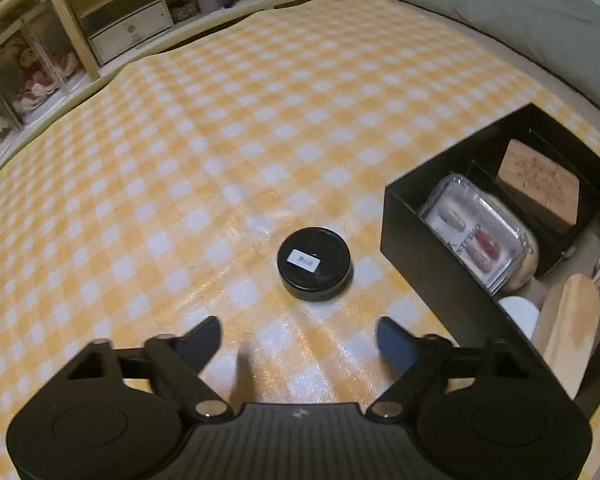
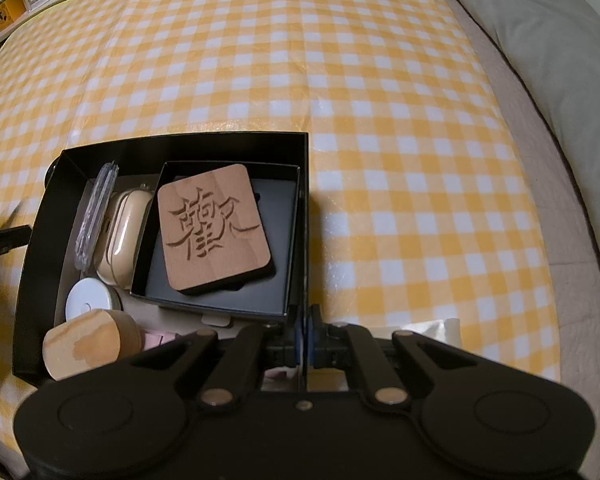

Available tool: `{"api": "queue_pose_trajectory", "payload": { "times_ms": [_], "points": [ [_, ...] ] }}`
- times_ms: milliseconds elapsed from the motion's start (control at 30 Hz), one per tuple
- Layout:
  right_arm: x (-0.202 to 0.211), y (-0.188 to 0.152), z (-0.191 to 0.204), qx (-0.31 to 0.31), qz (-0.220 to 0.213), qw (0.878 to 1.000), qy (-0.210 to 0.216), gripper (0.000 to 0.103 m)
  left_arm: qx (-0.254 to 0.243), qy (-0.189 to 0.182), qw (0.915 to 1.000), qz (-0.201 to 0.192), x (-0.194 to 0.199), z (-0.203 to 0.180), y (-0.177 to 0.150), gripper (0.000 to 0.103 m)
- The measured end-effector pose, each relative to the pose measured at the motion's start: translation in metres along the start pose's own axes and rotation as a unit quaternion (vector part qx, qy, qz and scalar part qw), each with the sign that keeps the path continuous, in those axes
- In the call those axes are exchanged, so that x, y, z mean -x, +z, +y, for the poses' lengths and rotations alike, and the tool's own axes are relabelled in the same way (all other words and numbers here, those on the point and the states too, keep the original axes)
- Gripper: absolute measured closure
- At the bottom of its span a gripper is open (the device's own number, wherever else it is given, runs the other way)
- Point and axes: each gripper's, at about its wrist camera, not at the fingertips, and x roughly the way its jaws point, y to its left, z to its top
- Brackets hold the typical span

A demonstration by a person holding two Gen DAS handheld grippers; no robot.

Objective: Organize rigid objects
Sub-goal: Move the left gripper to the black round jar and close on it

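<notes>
Surface: a yellow-and-white checked cloth (image 1: pixel 228 152) covers the bed, with wooden shelves (image 1: pixel 72 48) at far left and a grey pillow (image 1: pixel 512 12) at far right. A round black tin (image 1: pixel 315 263) with a white label lies alone on the cloth, just left of the black box (image 1: pixel 428 248). The box holds a clear nail case (image 1: pixel 476 236), a white disc (image 2: pixel 88 300), a wooden brush (image 2: pixel 90 342) and a smaller black tray (image 2: pixel 220 296) bearing a carved wooden coaster (image 2: pixel 214 228). The left hand-held gripper (image 1: pixel 300 340) hovers near the tin, jaws spread wide, apart from it. The right hand-held gripper (image 2: pixel 303 344) has its fingers pinched on the near right wall of the box.
</notes>
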Motion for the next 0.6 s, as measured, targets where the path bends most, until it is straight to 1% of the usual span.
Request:
{"api": "queue_pose_trajectory", "payload": {
  "times_ms": [100, 167, 200, 267, 333, 400, 500, 600],
  "points": [
    [0.0, 0.0, 0.0, 0.0, 0.0, 1.0, 0.001, 0.099, -0.018, -0.001, 0.9997, -0.019, -0.007, -0.004, 0.001, 0.023],
    [0.0, 0.0, 0.0, 0.0, 0.0, 1.0, 0.0, 0.099, -0.027, -0.004, 0.9991, -0.033, -0.013, -0.006, 0.002, 0.026],
    [0.0, 0.0, 0.0, 0.0, 0.0, 1.0, 0.0, 0.099, -0.025, -0.006, 0.9989, -0.038, -0.016, -0.004, 0.004, 0.03],
    [0.0, 0.0, 0.0, 0.001, 0.0, 1.0, 0.0, 0.099, -0.016, -0.008, 0.9989, -0.043, -0.021, -0.004, 0.005, 0.034],
    [0.0, 0.0, 0.0, 0.0, 0.0, 1.0, 0.0, 0.099, -0.009, -0.005, 0.9989, -0.046, -0.025, -0.001, 0.004, 0.043],
    [0.0, 0.0, 0.0, -0.001, 0.0, 1.0, 0.001, 0.099, 0.001, -0.007, 0.9987, -0.051, -0.03, 0.002, 0.002, 0.048],
    [-0.001, 0.0, 0.0, 0.0, 0.001, 1.0, 0.0, 0.099, 0.023, -0.022, 0.9976, -0.061, -0.032, 0.007, 0.001, 0.05],
    [-0.001, -0.001, 0.001, 0.002, 0.001, 1.0, -0.001, 0.099, 0.044, -0.038, 0.9964, -0.062, -0.034, 0.009, 0.003, 0.05]
  ]
}}
